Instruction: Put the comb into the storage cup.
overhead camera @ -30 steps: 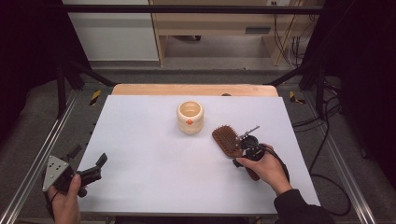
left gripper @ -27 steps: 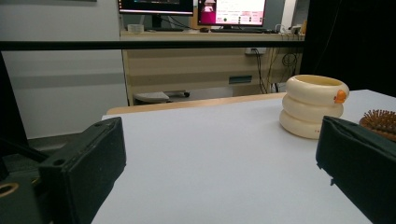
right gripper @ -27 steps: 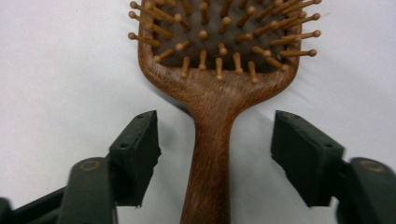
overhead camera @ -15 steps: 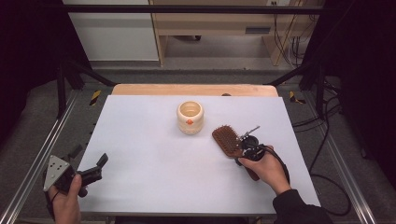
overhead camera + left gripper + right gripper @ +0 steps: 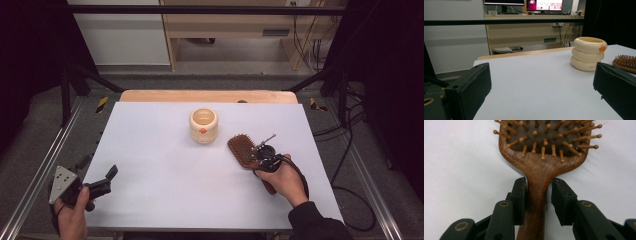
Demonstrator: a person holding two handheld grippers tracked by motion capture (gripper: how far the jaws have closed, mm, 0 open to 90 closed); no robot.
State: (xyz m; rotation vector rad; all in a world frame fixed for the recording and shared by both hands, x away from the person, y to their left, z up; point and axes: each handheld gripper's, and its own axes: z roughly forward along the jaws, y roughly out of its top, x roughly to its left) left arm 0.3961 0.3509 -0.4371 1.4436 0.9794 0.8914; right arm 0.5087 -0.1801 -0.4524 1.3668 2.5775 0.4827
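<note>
A wooden hairbrush (image 5: 242, 149) lies bristles up on the white table (image 5: 160, 190), right of centre. My right gripper (image 5: 260, 159) straddles its handle. In the right gripper view the brush (image 5: 537, 167) runs up between the jaws of this gripper (image 5: 538, 192); the left pad touches the handle and a thin dark gap shows at the right pad. A cream ringed cup (image 5: 203, 125) with an orange spot stands upright near the table's middle. My left gripper (image 5: 99, 167) hovers open at the table's front left corner, nothing between its jaws (image 5: 541, 85).
From the left gripper view the cup (image 5: 587, 53) and the brush head (image 5: 625, 62) sit far ahead to the right. Metal frame rails (image 5: 45, 165) flank the table, and a wooden strip (image 5: 205, 96) edges its far side. Cables trail at the right.
</note>
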